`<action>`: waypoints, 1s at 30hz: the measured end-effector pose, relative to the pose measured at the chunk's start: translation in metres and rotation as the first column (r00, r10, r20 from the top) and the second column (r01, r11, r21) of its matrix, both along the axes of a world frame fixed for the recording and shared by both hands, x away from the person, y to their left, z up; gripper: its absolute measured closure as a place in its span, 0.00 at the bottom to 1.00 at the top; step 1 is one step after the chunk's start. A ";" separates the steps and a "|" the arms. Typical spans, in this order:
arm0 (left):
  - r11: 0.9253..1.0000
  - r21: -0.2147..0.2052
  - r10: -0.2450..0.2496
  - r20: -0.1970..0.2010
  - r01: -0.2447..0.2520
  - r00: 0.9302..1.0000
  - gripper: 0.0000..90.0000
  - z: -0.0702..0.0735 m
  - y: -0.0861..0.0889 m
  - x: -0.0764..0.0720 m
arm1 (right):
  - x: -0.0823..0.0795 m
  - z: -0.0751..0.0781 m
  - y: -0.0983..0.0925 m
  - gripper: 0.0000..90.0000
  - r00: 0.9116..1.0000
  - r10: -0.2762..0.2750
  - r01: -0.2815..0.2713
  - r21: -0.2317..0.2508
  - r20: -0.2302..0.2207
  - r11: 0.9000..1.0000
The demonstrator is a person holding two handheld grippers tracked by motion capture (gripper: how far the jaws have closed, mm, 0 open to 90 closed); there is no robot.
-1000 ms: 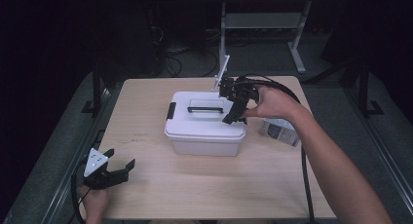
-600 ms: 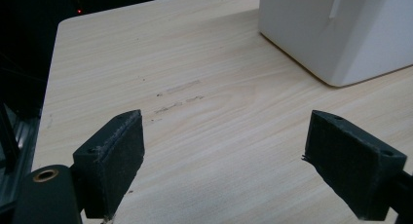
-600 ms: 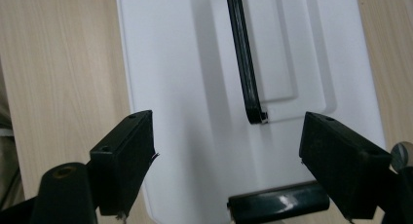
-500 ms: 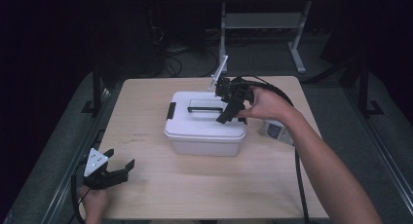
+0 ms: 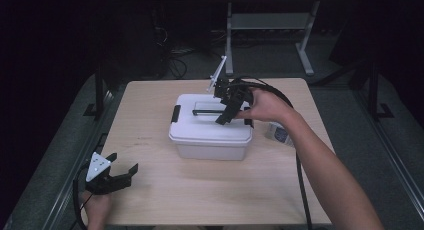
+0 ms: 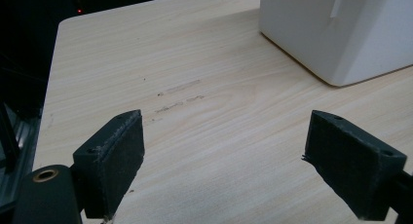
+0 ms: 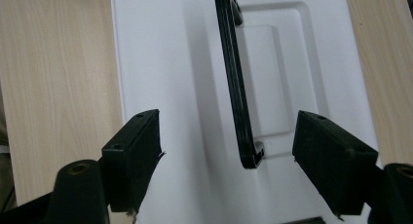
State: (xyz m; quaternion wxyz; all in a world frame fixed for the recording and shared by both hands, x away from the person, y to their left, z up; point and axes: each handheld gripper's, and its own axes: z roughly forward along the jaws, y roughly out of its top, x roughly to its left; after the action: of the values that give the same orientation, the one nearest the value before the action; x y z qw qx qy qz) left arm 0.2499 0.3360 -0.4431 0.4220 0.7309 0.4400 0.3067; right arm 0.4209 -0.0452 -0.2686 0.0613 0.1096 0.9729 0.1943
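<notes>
A white lidded box [image 5: 210, 132] stands in the middle of the wooden table [image 5: 150, 120], with a black handle [image 5: 207, 110] on its lid and a black latch [image 5: 175, 113] on its left end. My right gripper [image 5: 226, 115] hovers open just over the right part of the lid. In the right gripper view its gripper [image 7: 226, 156] has one jaw on either side of the thin black handle [image 7: 236, 87] above the white lid [image 7: 160, 63], not touching it. My left gripper [image 5: 122, 163] rests open at the table's near left corner; the left gripper [image 6: 224, 156] holds nothing, the box [image 6: 341, 34] far off.
A small white and blue packet [image 5: 280, 134] lies on the table right of the box, under the person's right wrist. The right gripper's black cable [image 5: 300, 180] trails along the forearm. A metal stand [image 5: 270, 25] rises behind the table.
My right gripper has moved left and slightly down over the lid, toward the handle's end. The left gripper has stayed put.
</notes>
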 end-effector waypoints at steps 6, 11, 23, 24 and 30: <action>1.000 0.004 -0.004 0.001 0.004 1.000 0.15 0.000 -0.001 0.000 | 0.003 0.001 0.005 0.30 1.000 0.004 -0.004 -0.001 0.000 1.000; 1.000 0.005 -0.004 0.001 0.004 1.000 0.15 0.000 0.000 0.000 | 0.006 0.001 0.008 0.36 1.000 0.006 -0.006 -0.002 0.007 1.000; 1.000 0.001 0.000 0.001 0.000 1.000 0.15 0.000 0.000 0.000 | 0.013 -0.006 0.013 0.57 1.000 0.010 -0.010 0.004 0.015 1.000; 1.000 0.002 -0.001 0.003 0.001 1.000 0.15 0.000 0.001 0.000 | 0.013 -0.007 0.013 0.59 1.000 0.008 -0.008 0.001 0.014 1.000; 1.000 -0.001 0.002 0.005 -0.002 1.000 0.15 0.000 0.001 -0.001 | 0.015 -0.010 0.016 0.69 1.000 0.016 -0.017 0.014 0.004 1.000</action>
State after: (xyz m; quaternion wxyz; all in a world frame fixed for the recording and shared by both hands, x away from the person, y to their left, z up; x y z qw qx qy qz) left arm 0.2491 0.3368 -0.4427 0.4229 0.7296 0.4400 0.3088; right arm 0.4359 -0.0293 -0.2781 0.0608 0.1016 0.9723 0.2016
